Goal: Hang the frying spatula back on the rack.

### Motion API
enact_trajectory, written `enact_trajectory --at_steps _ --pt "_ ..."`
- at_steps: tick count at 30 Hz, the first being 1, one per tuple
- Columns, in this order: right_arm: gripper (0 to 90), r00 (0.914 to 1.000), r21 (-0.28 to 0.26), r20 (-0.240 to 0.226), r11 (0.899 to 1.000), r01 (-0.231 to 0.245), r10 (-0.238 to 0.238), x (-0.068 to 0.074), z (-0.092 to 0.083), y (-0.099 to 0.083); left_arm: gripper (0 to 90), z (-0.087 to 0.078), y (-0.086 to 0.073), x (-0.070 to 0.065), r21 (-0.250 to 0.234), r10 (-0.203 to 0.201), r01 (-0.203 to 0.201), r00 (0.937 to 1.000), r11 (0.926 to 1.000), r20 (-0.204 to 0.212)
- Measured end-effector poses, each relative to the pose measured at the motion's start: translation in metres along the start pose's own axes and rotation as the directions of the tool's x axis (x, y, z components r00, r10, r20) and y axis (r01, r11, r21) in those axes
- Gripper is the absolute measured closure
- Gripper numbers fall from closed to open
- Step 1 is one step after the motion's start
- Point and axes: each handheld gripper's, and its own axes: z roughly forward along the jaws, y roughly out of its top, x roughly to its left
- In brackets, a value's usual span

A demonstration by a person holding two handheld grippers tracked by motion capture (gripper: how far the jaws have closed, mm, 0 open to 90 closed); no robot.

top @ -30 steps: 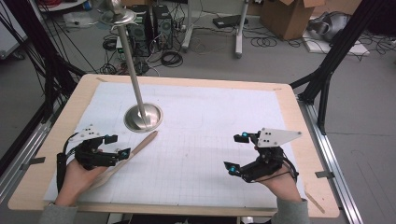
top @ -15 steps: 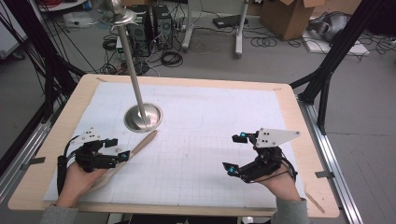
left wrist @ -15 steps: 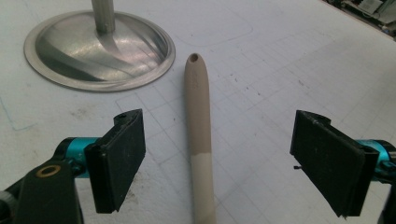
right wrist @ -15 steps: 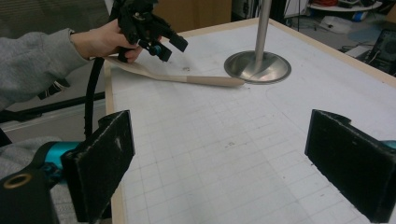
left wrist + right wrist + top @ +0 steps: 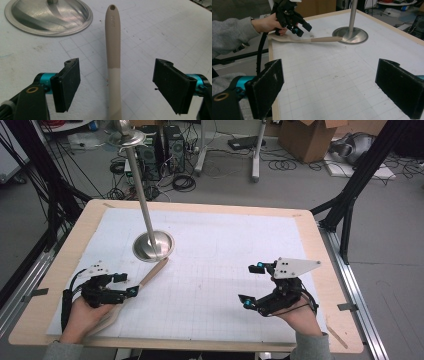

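While its jaws are closing, not yet touching, the left gripper point(image 5: 117, 85) is straddling the spoon point(image 5: 113, 57) to grab it; the right gripper point(image 5: 332, 87) is idling open.

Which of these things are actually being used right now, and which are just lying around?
In use:
- spoon, between the left tongs, which have just been closing
- stand, by its tip

Lying about:
- boxes
- floor cables
- right tongs, idle

High view looks forward and down from above the table's point(image 5: 320, 245) near edge, whole top in frame. Left gripper view sits low and close over the spoon handle point(image 5: 113, 45), facing the metal stand base point(image 5: 47, 17). Right gripper view looks across from the near right corner (same spoon point(image 5: 317, 39) and base point(image 5: 350, 35), farther off).
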Motion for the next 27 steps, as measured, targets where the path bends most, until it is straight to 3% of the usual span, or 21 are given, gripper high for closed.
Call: enact_trajectory --at_steps 11,16,27 --pt "7.2 1.0 0.005 -0.001 1.0 0.0 0.0 0.0001 0.0004 -0.0003 29.7 0.004 -0.0071 0.0004 0.062 0.074 -0.073 0.997 0.9954 -0.023" --pt "7.2 1.0 0.004 0.001 1.0 0.003 -0.003 0.0003 0.0007 -0.0003 29.5 0.005 -0.0079 -0.0004 0.067 0.07 -0.069 0.9974 0.9954 -0.016" --pt "7.2 1.0 0.012 -0.008 1.0 0.0 0.0 0.001 0.0009 -0.0006 37.0 0.0088 -0.0098 -0.0038 0.098 0.106 -0.104 0.9943 0.9898 -0.016"
